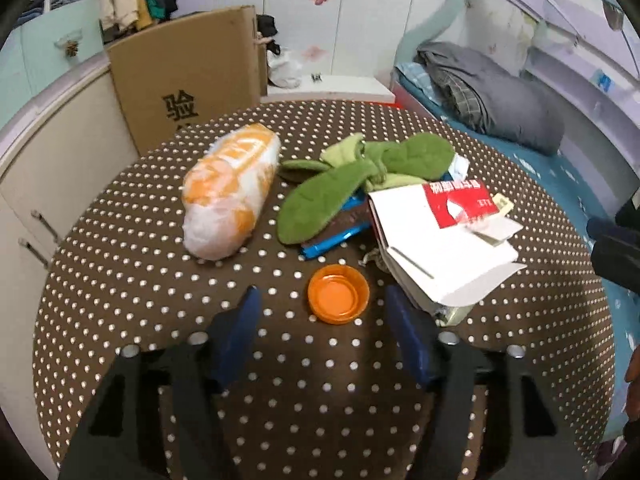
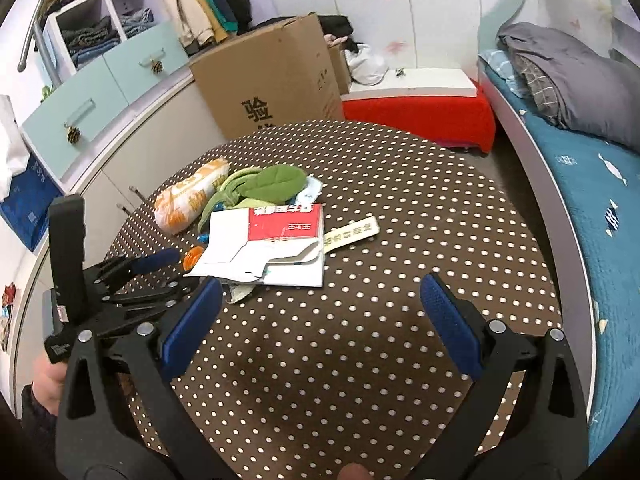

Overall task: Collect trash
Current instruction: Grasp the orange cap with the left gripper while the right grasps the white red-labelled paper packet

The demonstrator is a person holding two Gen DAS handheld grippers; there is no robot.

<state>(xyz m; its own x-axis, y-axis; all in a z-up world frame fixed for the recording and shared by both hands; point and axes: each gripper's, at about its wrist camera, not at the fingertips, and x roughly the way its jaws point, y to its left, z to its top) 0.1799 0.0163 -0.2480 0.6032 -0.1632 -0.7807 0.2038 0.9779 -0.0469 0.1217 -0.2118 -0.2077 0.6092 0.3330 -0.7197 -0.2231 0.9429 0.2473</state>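
On the table [image 1: 120, 300] — one orange lid [image 1: 338, 294], one orange-white bag [image 1: 230, 192], one green cloth [image 1: 352, 176], one flattened carton [image 1: 436, 248], one blue wrapper [image 1: 332, 240], one paper strip [image 2: 352, 232].

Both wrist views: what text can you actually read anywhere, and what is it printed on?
"验": large black character on the cardboard box behind the table; a second character below it is cut off by the table edge.
Red and white carton: white characters, upside down, too blurred to read.
Pale paper strip beside the carton: printed characters, too small to read.
Blue wrapper: no legible text.
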